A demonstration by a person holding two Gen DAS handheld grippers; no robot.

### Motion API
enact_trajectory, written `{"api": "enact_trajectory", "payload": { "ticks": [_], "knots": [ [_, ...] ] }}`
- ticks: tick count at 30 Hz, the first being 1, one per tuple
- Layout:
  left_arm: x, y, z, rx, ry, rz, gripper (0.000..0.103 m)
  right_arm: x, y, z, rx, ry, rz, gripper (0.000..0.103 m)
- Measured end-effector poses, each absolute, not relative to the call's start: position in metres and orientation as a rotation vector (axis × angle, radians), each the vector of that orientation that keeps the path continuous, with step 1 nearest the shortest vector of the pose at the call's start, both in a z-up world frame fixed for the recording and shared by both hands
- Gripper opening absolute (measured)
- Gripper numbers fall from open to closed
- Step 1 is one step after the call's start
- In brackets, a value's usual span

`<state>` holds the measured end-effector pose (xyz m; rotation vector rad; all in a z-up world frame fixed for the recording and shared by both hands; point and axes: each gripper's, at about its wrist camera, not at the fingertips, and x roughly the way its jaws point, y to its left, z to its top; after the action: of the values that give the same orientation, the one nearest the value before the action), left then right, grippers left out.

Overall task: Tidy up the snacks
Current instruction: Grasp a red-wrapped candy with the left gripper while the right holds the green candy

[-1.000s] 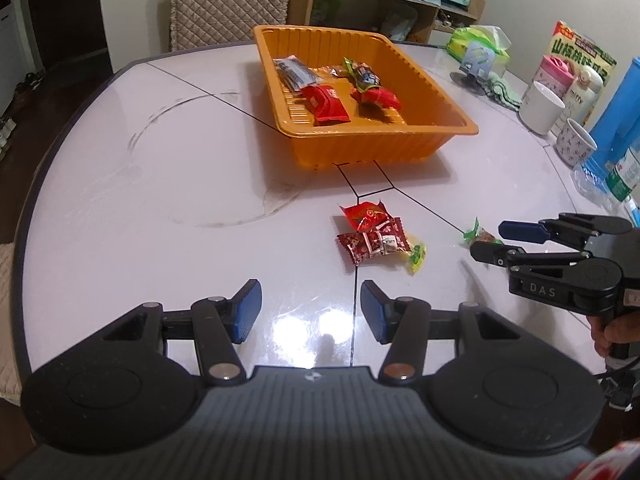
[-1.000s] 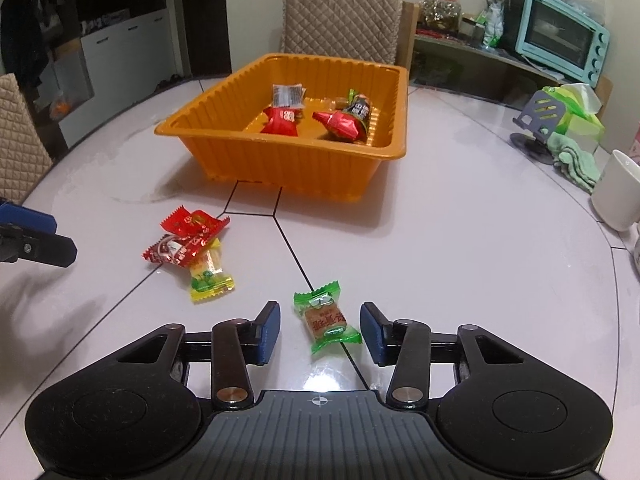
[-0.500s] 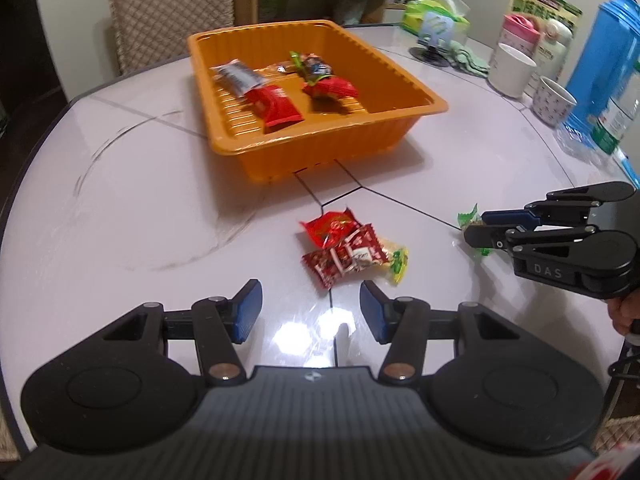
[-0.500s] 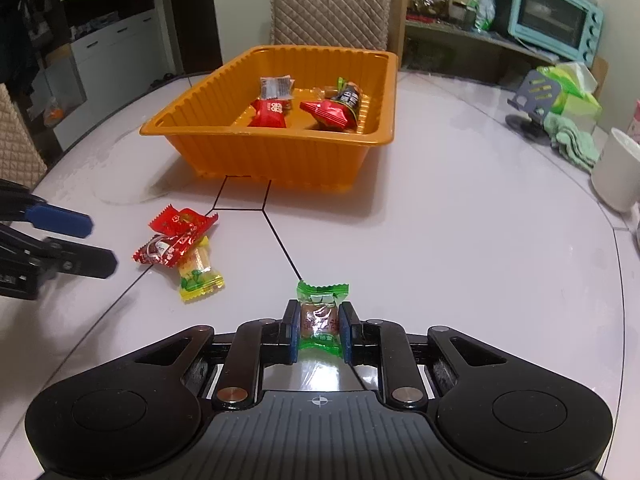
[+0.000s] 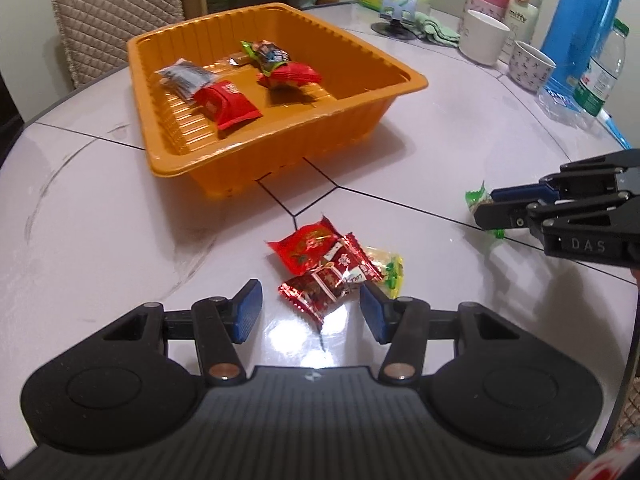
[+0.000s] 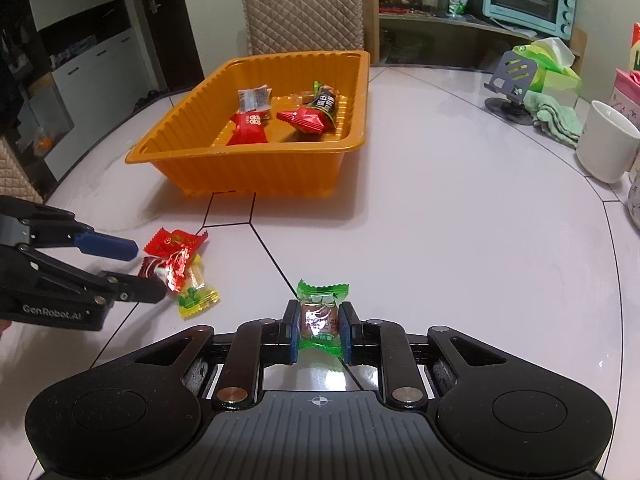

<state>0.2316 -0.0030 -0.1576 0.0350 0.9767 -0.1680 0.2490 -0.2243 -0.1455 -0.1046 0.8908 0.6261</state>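
One gripper (image 6: 319, 326) around green candy (image 6: 321, 312)

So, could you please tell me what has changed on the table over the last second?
The right hand-held gripper has closed on the green-wrapped candy, which lay loose between its open fingers before. The left hand-held gripper, open, has moved up to the pile of red and yellow snacks, now partly between its fingers. The orange tray and the snacks in it have not moved.
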Motion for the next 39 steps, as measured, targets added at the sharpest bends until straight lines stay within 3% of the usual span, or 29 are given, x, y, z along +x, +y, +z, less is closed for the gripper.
{"api": "enact_trajectory", "payload": {
  "ticks": [10, 16, 29, 32, 37, 39],
  "knots": [
    [0.223, -0.021, -0.162, 0.045, 0.990, -0.220, 0.050, 0.250, -0.228, -0.143, -0.090, 0.891, 0.619, 0.020],
    [0.212, -0.034, -0.159, 0.015, 1.000, -0.260, 0.042, 0.249, -0.230, -0.143, -0.083, 0.894, 0.612, 0.020],
    [0.223, -0.049, -0.157, 0.114, 0.976, -0.292, 0.042, 0.244, -0.245, -0.147, -0.055, 0.918, 0.577, 0.020],
    [0.228, -0.053, -0.158, 0.104, 0.983, -0.301, 0.039, 0.243, -0.248, -0.147, -0.051, 0.919, 0.572, 0.020],
    [0.234, -0.054, -0.161, 0.079, 1.007, -0.277, 0.023, 0.241, -0.251, -0.147, -0.045, 0.925, 0.564, 0.020],
    [0.234, -0.054, -0.161, 0.069, 1.012, -0.273, 0.023, 0.240, -0.252, -0.147, -0.041, 0.927, 0.562, 0.020]
  ]
}}
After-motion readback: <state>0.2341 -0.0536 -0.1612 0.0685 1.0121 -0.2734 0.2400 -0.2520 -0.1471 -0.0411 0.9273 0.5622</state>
